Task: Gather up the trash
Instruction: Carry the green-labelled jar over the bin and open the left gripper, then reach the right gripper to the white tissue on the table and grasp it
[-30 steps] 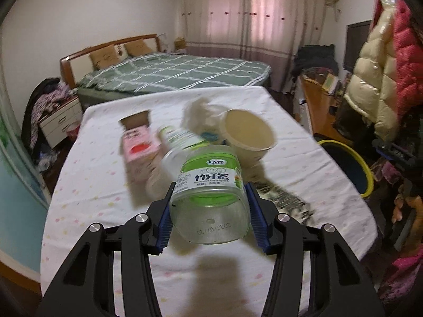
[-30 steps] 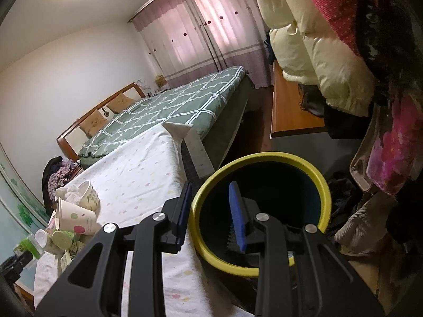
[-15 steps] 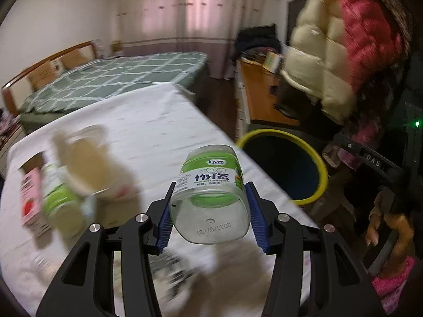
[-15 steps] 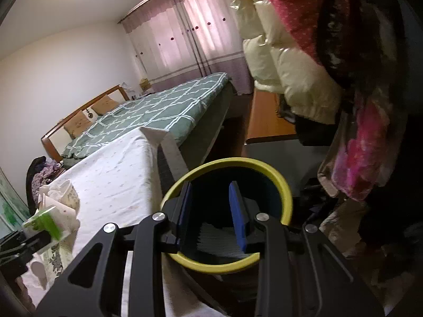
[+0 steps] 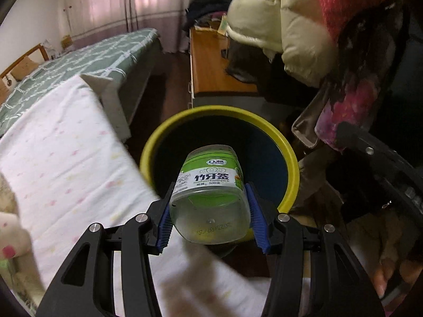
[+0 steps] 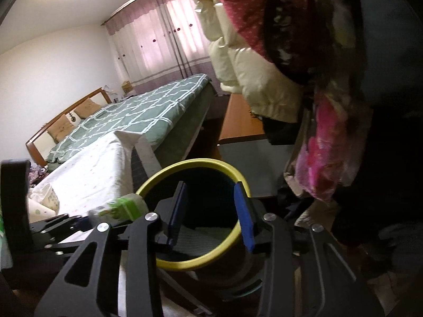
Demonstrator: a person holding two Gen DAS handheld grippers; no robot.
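Left gripper: my blue pads are clamped on both sides of the clear plastic jar with a green label, its base toward my camera.
Jar's place: held in the air at the near rim of the round dark bin with a yellow rim, beside the white dotted tablecloth.
Right gripper: my jaws are opening, nothing between them, with the bin's mouth beyond them.
Bin's contents: something pale lies at the bottom; I cannot tell what.

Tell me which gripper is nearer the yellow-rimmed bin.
Right. The right gripper hovers open over the yellow-rimmed bin; the left gripper, clamping the jar, is just at its rim.
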